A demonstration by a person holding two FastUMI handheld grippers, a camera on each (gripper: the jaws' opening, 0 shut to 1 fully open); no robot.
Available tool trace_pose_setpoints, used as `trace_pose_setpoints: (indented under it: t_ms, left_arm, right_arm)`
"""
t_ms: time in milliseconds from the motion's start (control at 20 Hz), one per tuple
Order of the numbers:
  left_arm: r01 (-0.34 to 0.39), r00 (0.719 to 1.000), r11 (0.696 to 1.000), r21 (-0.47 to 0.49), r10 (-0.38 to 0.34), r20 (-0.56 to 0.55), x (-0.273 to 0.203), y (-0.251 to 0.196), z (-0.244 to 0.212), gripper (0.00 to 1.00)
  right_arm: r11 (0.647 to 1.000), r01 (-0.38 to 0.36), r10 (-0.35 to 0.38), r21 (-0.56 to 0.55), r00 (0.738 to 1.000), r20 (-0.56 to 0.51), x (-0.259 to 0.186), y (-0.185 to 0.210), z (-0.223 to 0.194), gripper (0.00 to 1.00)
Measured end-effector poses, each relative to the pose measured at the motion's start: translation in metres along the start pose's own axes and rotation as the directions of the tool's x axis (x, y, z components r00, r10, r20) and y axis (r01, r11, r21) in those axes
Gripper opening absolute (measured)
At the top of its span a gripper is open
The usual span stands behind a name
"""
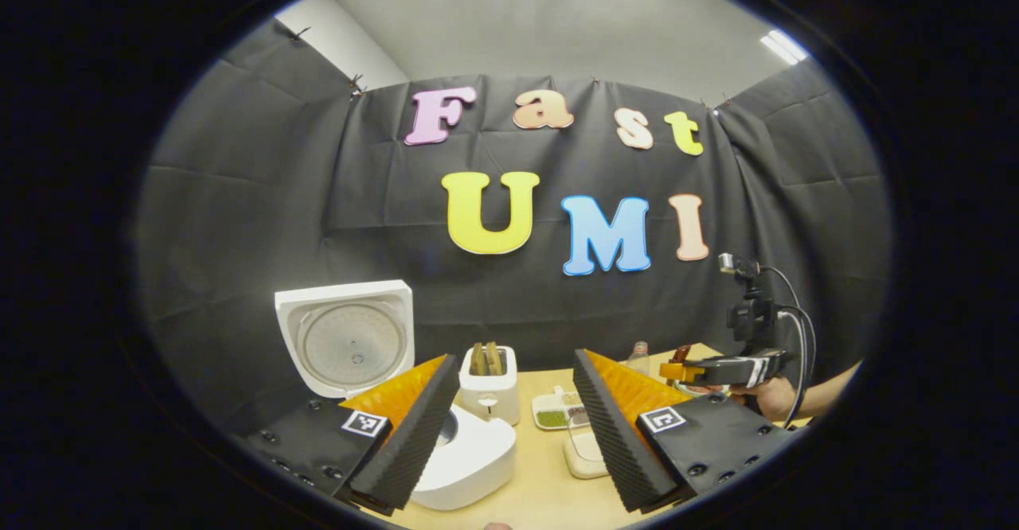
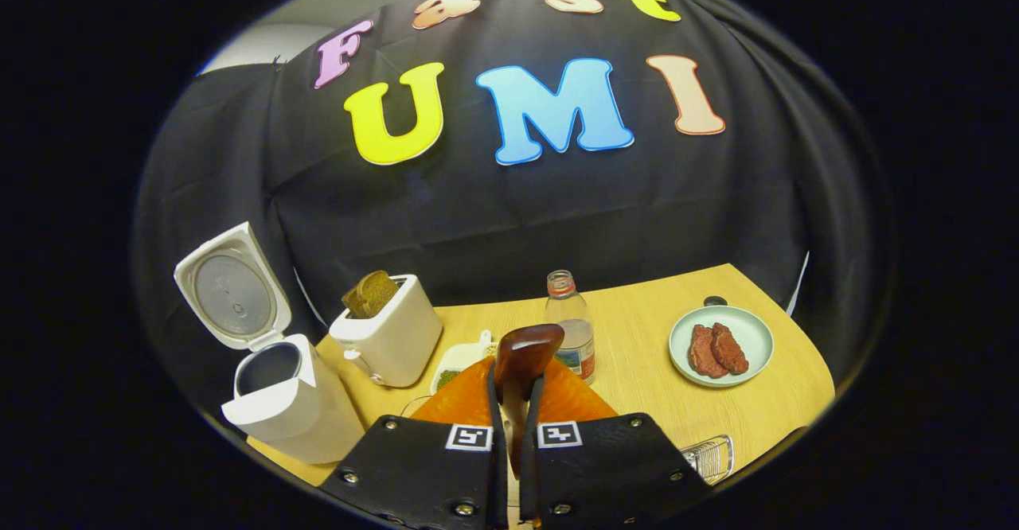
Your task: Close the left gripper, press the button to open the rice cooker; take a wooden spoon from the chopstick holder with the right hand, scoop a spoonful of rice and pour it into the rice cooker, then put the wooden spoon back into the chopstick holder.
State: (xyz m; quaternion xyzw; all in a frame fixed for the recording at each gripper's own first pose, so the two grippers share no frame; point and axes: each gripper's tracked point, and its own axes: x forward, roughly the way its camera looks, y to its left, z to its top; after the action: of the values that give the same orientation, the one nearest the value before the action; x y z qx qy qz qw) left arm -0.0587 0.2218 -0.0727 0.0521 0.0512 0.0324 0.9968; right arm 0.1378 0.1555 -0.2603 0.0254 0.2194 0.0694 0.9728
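In the left gripper view, the left gripper [image 1: 516,426] has its fingers [image 1: 414,434] spread wide with nothing between them. Just behind the left-hand finger sits the rice cooker [image 1: 466,458] on the counter [image 1: 533,474], its lid [image 1: 348,337] swung up and standing nearly upright with the inner face toward the camera. Between the fingers, farther off, stands a toaster [image 1: 489,387] with bread in its slots. Beyond the right-hand finger the right gripper [image 1: 677,371] is held level by a hand [image 1: 772,396].

In the right gripper view, the right gripper [image 2: 516,418] has its fingers [image 2: 462,391] pinching the wooden spoon [image 2: 521,359]. The spoon's long axis runs along the fingers, with the bowl pointing forward past the fingertips. Left of the fingers is the open rice cooker [image 2: 279,399]; ahead, a bottle [image 2: 569,327]; to the right, a plate [image 2: 752,335] of meat.
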Motion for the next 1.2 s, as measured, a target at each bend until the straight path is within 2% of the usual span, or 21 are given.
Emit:
trace_pose_setpoints:
  t_ms: [250, 450, 550, 600, 700, 750, 800, 850, 950, 1100, 1200]
  left_arm:
    - [-0.006, 0.999, 0.999, -0.034, 0.005, -0.035, -0.001, 0.015, -0.020, 0.99]
    - [-0.016, 0.998, 0.999, -0.046, 0.013, -0.067, -0.001, 0.027, -0.035, 1.00]
    - [-0.023, 0.997, 0.998, -0.053, 0.019, -0.079, 0.000, 0.032, -0.041, 0.99]
    - [-0.028, 0.996, 0.998, -0.057, 0.023, -0.082, 0.000, 0.035, -0.042, 0.99]
    - [-0.038, 0.995, 0.997, -0.064, 0.033, -0.091, 0.001, 0.037, -0.045, 0.96]
    - [-0.040, 0.995, 0.997, -0.067, 0.034, -0.092, 0.001, 0.037, -0.046, 0.99]
    - [-0.042, 0.995, 0.997, -0.068, 0.036, -0.090, 0.001, 0.036, -0.046, 0.98]
    - [-0.041, 0.995, 0.997, -0.067, 0.035, -0.088, 0.001, 0.036, -0.045, 0.96]
    - [-0.043, 0.996, 0.997, -0.068, 0.037, -0.086, 0.002, 0.036, -0.042, 0.96]
    - [-0.040, 0.996, 0.995, -0.091, 0.032, -0.084, 0.005, 0.032, -0.036, 0.96]
    - [-0.036, 0.997, 0.995, -0.093, 0.029, -0.077, 0.007, 0.029, -0.031, 0.96]
  right_arm:
    - [0.989, 0.056, -0.054, -0.137, 0.998, 0.017, 0.030, 0.007, -0.027, 0.06]
    - [0.976, 0.090, -0.083, -0.198, 0.996, 0.043, 0.047, 0.016, -0.042, 0.06]
    - [0.985, 0.053, -0.051, -0.163, 0.999, 0.016, 0.050, 0.031, -0.052, 0.06]
    - [0.993, 0.012, -0.014, -0.115, 1.000, -0.014, 0.049, 0.042, -0.060, 0.06]
    - [1.000, -0.011, 0.011, -0.007, 0.999, -0.032, 0.046, 0.046, -0.065, 0.06]
    - [0.998, -0.023, 0.025, 0.062, 0.999, -0.042, 0.044, 0.046, -0.065, 0.06]
    - [0.991, -0.035, 0.043, 0.131, 0.998, -0.051, 0.044, 0.045, -0.066, 0.06]
    - [0.976, -0.045, 0.060, 0.212, 0.996, -0.062, 0.043, 0.043, -0.067, 0.06]
    - [0.925, -0.053, 0.088, 0.376, 0.993, -0.076, 0.044, 0.030, -0.067, 0.06]
    - [0.790, -0.075, 0.124, 0.609, 0.991, -0.039, 0.040, 0.007, -0.056, 0.06]
    - [0.701, -0.094, 0.133, 0.707, 0.991, 0.001, 0.030, -0.008, -0.042, 0.06]
